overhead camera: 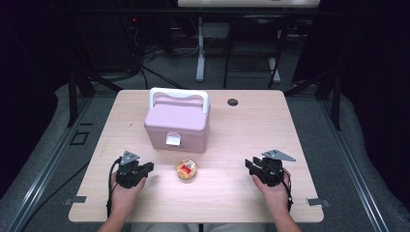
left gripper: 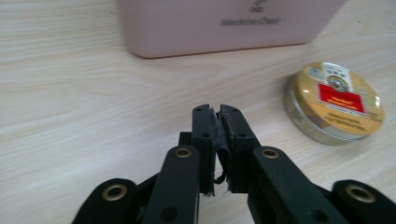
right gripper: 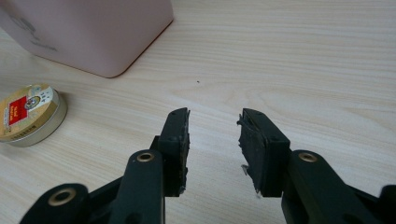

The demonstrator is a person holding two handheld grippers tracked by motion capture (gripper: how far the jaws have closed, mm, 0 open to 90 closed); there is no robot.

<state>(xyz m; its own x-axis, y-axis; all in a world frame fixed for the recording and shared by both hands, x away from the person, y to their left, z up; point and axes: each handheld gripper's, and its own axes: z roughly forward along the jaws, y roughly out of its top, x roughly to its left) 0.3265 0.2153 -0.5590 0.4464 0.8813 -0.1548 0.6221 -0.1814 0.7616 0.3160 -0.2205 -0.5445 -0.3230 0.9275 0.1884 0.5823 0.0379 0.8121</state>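
In the high view, the left gripper (overhead camera: 148, 167) rests low on the pale wooden bench (overhead camera: 227, 193), held in the person's left hand (overhead camera: 124, 192), and the right gripper (overhead camera: 250, 166) sits across from it in the right hand (overhead camera: 274, 189). Between them lies a small round gold tin (overhead camera: 186, 170) with a red label, just in front of a pink medicine chest (overhead camera: 177, 123) with a white handle; neither gripper touches the tin. In the left gripper view, the left gripper (left gripper: 217, 111) has its two black pads pressed together with nothing between them, hovering over bare bench, while the tin (left gripper: 334, 102) lies apart to its right and the chest (left gripper: 224, 23) stands beyond. In the right gripper view, the right gripper (right gripper: 215, 119) stands partly spread, its gap empty over the wood, with the tin (right gripper: 29, 115) well off to the left beside the chest (right gripper: 93, 32).
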